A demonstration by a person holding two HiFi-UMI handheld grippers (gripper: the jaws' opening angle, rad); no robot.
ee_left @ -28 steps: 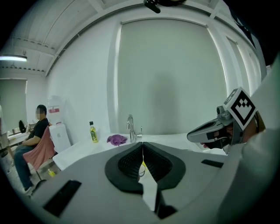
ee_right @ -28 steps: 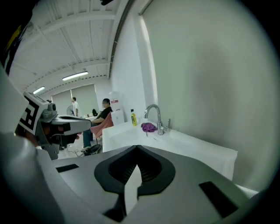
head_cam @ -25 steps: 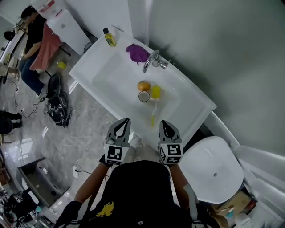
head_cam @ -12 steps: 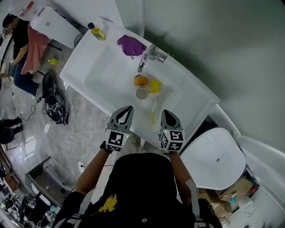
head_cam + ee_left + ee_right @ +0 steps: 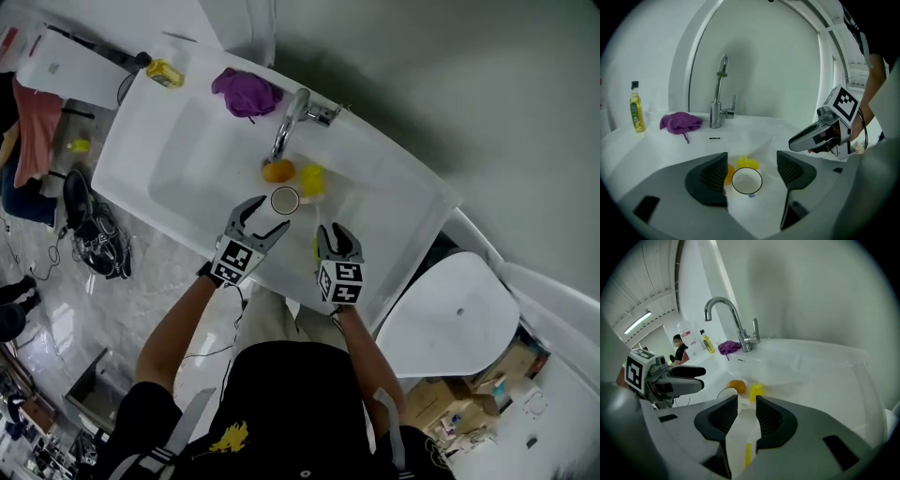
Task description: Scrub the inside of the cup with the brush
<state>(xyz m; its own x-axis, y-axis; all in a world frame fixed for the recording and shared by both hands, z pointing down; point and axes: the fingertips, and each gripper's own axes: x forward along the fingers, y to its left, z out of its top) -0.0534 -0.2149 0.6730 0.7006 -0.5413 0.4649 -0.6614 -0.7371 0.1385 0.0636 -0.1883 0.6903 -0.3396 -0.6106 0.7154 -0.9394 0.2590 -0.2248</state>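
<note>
**Both grippers reached over the sink, jaws opening above cup and brush**

Both forearms extend forward from the body across the front edge of the white sink. The left gripper is angled down and to the right into the basin. Its jaws are opening and stand wide apart. The white cup stands upright in the basin, framed between the jaws but below them, and neither pad touches it. The right gripper hangs just beside it, pointing down at the basin. Its jaws are opening with a narrower gap and grasp nothing. The handle of the yellow brush lies on the basin floor in line with that gap, untouched. The brush head rests near the cup, next to an orange object under the faucet.
</note>
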